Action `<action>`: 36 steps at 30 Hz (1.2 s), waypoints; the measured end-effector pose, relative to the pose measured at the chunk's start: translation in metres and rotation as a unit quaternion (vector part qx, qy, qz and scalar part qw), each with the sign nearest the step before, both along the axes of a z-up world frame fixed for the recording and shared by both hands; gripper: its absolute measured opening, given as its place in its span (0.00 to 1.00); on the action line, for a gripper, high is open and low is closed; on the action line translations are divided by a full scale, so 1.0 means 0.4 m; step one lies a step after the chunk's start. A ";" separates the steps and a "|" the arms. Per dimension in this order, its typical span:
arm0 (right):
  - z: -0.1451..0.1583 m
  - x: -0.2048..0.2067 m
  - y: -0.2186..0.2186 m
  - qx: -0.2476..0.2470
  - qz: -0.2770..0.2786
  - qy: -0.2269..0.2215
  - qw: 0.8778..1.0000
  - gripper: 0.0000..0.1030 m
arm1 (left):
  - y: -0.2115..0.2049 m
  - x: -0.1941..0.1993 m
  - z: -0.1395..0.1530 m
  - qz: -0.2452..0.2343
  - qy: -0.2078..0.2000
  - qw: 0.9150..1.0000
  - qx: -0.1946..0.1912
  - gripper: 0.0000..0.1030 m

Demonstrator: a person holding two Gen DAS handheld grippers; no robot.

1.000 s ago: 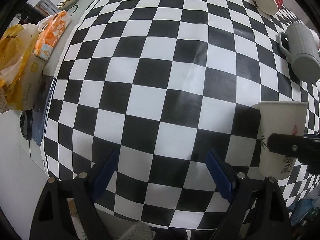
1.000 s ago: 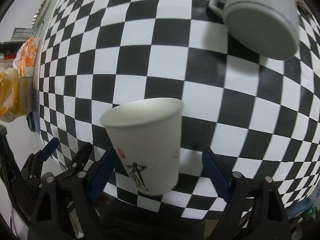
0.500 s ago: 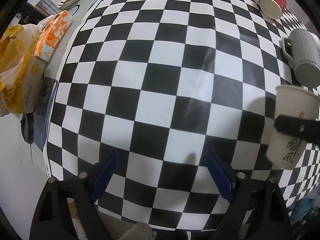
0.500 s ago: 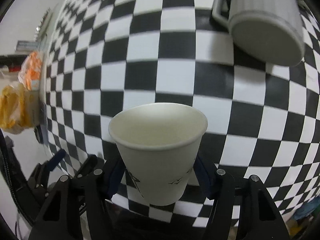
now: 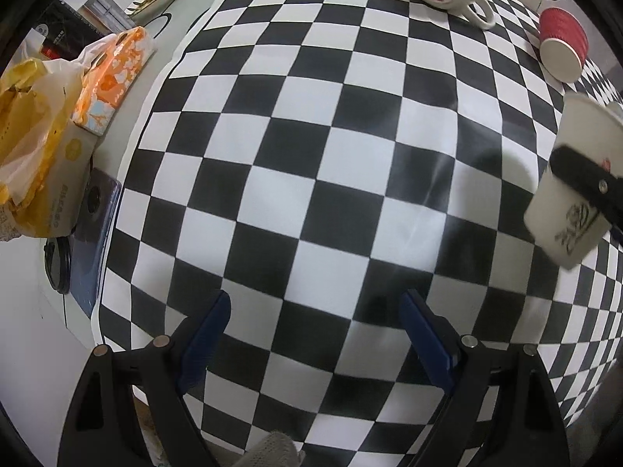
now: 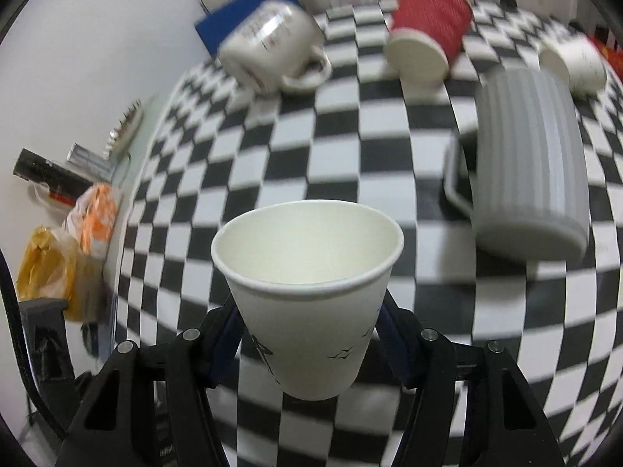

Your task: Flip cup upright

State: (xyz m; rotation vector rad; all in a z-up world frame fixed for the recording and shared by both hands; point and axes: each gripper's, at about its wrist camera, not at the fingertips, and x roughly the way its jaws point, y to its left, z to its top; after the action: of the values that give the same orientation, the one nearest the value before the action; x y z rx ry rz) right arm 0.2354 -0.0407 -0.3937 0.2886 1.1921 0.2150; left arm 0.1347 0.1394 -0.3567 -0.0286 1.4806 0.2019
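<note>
Both right gripper (image 6: 309, 344) fingers now clamp the white paper cup (image 6: 307, 292), lifted mouth-up off the checkered cloth (image 6: 272, 148) — only setting down remains; left gripper (image 5: 313, 334) hangs spread, empty.

left hand-held gripper (image 5: 313, 334): black frame | blue finger pads | silver screws || right hand-held gripper (image 6: 307, 340): same build
</note>
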 end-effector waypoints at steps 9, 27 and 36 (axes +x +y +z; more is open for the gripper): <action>-0.006 -0.044 0.074 -0.088 0.053 -0.120 0.987 0.63 | 0.031 -0.018 -0.023 0.004 0.006 1.000 0.004 0.86; -0.025 -0.174 0.065 -0.127 0.047 -0.080 0.988 0.86 | 0.134 -0.133 -0.031 -0.029 -0.013 0.999 0.017 0.86; 0.071 -0.298 0.027 -0.179 -0.013 -0.045 0.983 0.88 | 0.106 -0.256 0.113 -0.084 -0.099 0.991 0.033 0.86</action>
State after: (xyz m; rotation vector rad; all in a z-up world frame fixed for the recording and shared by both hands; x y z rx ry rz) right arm 0.1161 -0.0298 -0.3652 -0.0206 1.1132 -0.0121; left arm 0.0324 0.1817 -0.3117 0.1270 1.2702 0.1073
